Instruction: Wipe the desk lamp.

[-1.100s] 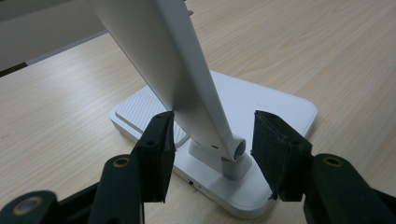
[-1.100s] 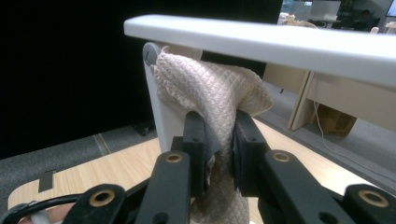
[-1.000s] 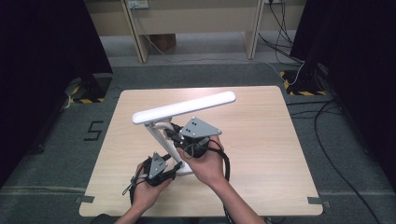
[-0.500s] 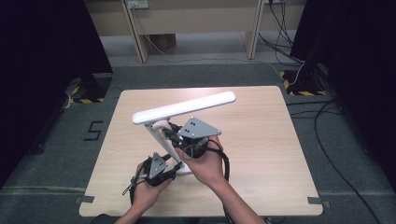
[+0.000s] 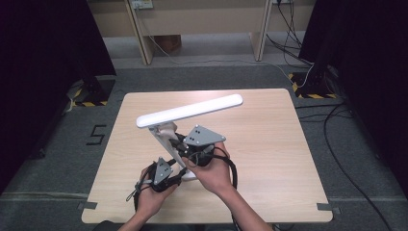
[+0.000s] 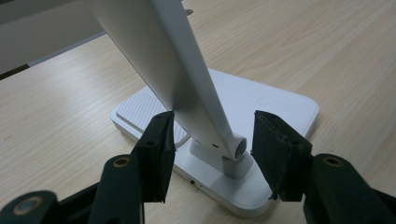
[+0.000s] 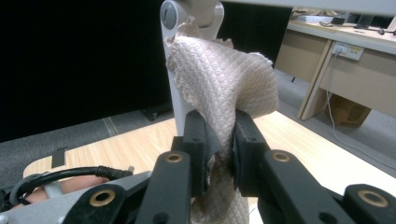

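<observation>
Grey carpeted floor (image 5: 72,192) around a light wood bench (image 5: 269,159), dark curtains both sides, cables (image 5: 346,159) trailing off at 3 o'clock. White desk lamp (image 5: 190,109) sits on the bench, left of centre toward the 7 o'clock side: flat base (image 6: 261,107) down on the wood, arm (image 6: 182,79) tilted up from a hinge at the near edge of the base, long light bar on top running from about 9 to 2 o'clock in the high view. Left hand-held gripper (image 6: 212,154) is at the foot of the lamp, jaws apart and straddling the lower end of the arm at the hinge; left pad touches or nearly touches the arm, can't tell which, right pad stands clear of it, so not clamped. Right hand-held gripper (image 7: 219,149) is up against the arm just below the top joint, jaws closed on a beige quilted cloth (image 7: 224,79), which bunches out above the pads and lies against the white arm. In the high view both hand-held grippers sit close together at 6 o'clock of the light bar, right one higher and further from the person, left one at 7 o'clock by the base.
</observation>
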A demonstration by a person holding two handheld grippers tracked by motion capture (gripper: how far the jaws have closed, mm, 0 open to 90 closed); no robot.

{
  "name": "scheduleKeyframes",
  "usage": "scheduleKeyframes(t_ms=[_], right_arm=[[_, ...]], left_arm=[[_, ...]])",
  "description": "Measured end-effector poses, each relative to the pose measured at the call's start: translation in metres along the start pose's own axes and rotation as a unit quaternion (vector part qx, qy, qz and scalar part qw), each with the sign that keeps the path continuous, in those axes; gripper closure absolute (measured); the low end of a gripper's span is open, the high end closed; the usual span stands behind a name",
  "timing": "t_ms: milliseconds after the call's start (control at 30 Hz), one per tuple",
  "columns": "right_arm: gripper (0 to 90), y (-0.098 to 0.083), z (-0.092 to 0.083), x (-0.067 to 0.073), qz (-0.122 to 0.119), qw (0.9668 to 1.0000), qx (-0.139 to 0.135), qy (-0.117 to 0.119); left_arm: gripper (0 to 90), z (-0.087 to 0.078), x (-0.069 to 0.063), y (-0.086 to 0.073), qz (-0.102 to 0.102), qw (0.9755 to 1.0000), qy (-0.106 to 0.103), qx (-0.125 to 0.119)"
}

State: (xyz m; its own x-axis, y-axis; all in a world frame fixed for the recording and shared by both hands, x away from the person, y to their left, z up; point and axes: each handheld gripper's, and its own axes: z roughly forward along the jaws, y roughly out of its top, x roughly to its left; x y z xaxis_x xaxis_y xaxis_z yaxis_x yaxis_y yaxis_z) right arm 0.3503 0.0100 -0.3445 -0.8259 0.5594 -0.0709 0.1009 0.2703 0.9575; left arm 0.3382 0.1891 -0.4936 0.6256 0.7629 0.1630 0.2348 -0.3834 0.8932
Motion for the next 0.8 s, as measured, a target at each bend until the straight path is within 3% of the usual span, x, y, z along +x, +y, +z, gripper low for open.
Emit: scheduleKeyframes(t_ms=[333,400,600,800], right_arm=[[78.5,-0.003,0.002,0.002,0.002,0.9999,0.012,0.005],[78.5,-0.003,0.003,0.001,-0.008,0.9998,0.015,0.009],[78.6,-0.011,0.009,0.004,0.002,0.9994,0.027,0.021],[78.6,-0.013,0.011,0.006,-0.009,0.9987,0.038,0.031]], left_arm=[[48.4,0.0,0.0,0.0,0.001,1.0,0.001,0.002],[48.4,0.0,0.0,0.0,0.002,1.0,0.0,0.003],[48.3,0.0,0.0,0.0,0.001,1.0,0.0,0.002],[48.3,0.0,0.0,0.0,0.001,1.0,0.0,0.002]])
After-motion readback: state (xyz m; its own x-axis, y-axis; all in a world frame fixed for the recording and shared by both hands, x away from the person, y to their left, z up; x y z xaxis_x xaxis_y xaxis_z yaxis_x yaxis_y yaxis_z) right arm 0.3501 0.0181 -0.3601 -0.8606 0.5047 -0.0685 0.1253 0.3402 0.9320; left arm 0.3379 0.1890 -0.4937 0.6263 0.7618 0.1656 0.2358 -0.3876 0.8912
